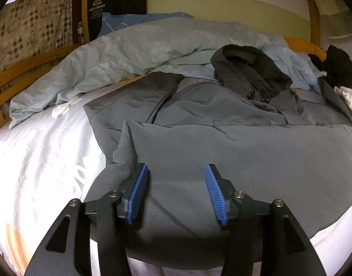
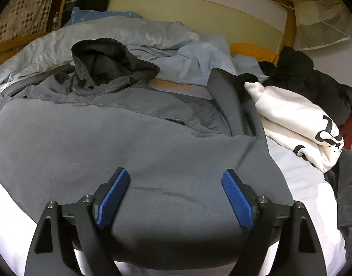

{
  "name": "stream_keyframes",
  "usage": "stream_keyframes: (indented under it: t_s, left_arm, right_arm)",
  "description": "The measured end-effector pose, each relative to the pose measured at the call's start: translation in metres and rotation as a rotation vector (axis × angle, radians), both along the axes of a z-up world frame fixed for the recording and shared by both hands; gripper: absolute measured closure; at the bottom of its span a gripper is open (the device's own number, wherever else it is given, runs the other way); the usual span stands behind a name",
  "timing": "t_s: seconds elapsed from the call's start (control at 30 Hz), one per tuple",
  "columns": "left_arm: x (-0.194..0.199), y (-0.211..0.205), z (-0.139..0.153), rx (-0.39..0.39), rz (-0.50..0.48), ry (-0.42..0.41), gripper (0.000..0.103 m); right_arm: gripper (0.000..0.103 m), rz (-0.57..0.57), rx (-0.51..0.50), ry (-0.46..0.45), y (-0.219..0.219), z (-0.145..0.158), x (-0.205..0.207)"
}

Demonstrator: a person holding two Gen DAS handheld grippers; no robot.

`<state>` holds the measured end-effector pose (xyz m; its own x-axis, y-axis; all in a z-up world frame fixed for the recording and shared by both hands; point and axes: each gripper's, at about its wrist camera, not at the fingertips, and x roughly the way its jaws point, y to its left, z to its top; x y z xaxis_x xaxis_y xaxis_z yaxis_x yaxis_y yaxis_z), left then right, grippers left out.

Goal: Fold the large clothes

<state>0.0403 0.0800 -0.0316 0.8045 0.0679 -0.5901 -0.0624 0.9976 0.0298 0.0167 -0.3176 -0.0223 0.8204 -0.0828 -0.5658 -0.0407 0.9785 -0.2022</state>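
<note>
Now your left gripper (image 1: 176, 172) and right gripper (image 2: 176, 177) both hang with jaws apart, gripping nothing, above the grey hooded jacket (image 1: 233, 142). It lies on the bed sheet (image 1: 37, 149), lower part folded up over its body.

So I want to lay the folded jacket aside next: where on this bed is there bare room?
Bare sheet lies left of the grey jacket, bordered at the back by the crumpled pale blue duvet. A narrower strip of sheet shows between the jacket and the white garment. The right side is crowded: the white garment, then dark clothes behind it.
</note>
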Motion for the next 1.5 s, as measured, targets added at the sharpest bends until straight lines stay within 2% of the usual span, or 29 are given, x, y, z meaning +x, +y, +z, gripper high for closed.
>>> stream_keyframes:
  t_s: [0.07,0.2,0.33,0.37,0.4,0.43,0.47,0.5,0.53,0.6,0.7,0.8,0.9,1.0,1.07,1.17,1.23,1.3,1.4,1.47,1.5]
  left_arm:
    - [-0.003,-0.001,0.002,0.004,0.001,-0.019,0.041]
    - [-0.009,-0.004,0.010,0.024,0.005,-0.044,0.040]
    - [-0.007,0.014,0.038,-0.078,0.027,-0.085,0.040]
    - [-0.002,0.020,0.046,-0.095,0.032,-0.087,0.040]
    - [0.004,0.027,0.055,-0.100,0.037,-0.096,0.040]
    - [0.010,0.033,0.062,-0.092,0.045,-0.113,0.040]
    - [0.018,0.039,0.068,-0.072,0.054,-0.122,0.036]
    - [0.031,0.046,0.072,-0.056,0.059,-0.116,0.036]
    - [0.043,0.053,0.075,-0.060,0.070,-0.112,0.036]
    - [0.070,0.073,0.075,-0.113,0.095,-0.096,0.036]
    - [0.105,0.093,0.060,-0.236,0.032,-0.026,0.036]
    - [0.123,0.102,0.029,-0.305,0.015,0.031,0.036]
    - [0.137,0.104,0.001,-0.348,0.035,0.141,0.047]
    - [0.137,0.100,0.000,-0.328,0.046,0.146,0.049]
    - [0.136,0.096,-0.002,-0.301,0.055,0.152,0.054]
    - [0.132,0.095,-0.001,-0.295,0.051,0.134,0.055]
    - [0.133,0.097,-0.002,-0.305,0.052,0.134,0.055]
    - [0.131,0.099,-0.001,-0.315,0.052,0.128,0.056]
    - [0.129,0.100,0.000,-0.322,0.047,0.122,0.057]
    - [0.128,0.100,0.000,-0.333,0.041,0.118,0.057]
    - [0.128,0.101,0.001,-0.338,0.040,0.116,0.057]
  right_arm:
    - [0.016,0.004,0.015,-0.002,-0.003,0.000,-0.001]
    - [0.013,0.012,0.025,-0.001,-0.004,0.000,-0.001]
    - [0.012,0.011,0.019,0.000,-0.002,0.001,-0.001]
    - [0.012,0.003,0.007,-0.033,-0.001,0.005,-0.006]
    - [0.012,0.016,-0.012,-0.103,0.003,0.012,-0.017]
    - [0.012,0.041,-0.027,-0.178,0.009,0.021,-0.028]
    - [0.012,0.068,-0.049,-0.292,0.020,0.035,-0.043]
    - [0.012,0.073,-0.058,-0.332,0.029,0.047,-0.047]
    - [0.012,0.088,-0.049,-0.332,0.035,0.054,-0.047]
    - [0.012,0.193,0.047,-0.269,0.055,0.082,-0.030]
    - [0.012,0.269,0.139,-0.208,0.085,0.116,0.006]
    - [0.012,0.403,0.254,-0.057,0.122,0.139,0.062]
    - [0.012,0.502,0.366,0.069,0.166,0.145,0.125]
    - [0.012,0.532,0.427,0.219,0.229,0.126,0.211]
    - [0.013,0.536,0.460,0.305,0.265,0.105,0.259]
    - [0.020,0.506,0.537,0.439,0.312,0.065,0.329]
    - [0.023,0.439,0.578,0.508,0.338,0.035,0.370]
    - [0.023,0.380,0.568,0.549,0.356,0.011,0.397]
    - [0.023,0.330,0.518,0.558,0.379,-0.013,0.422]
    - [0.028,0.329,0.487,0.556,0.390,-0.023,0.431]
    - [0.035,0.336,0.464,0.555,0.396,-0.027,0.432]
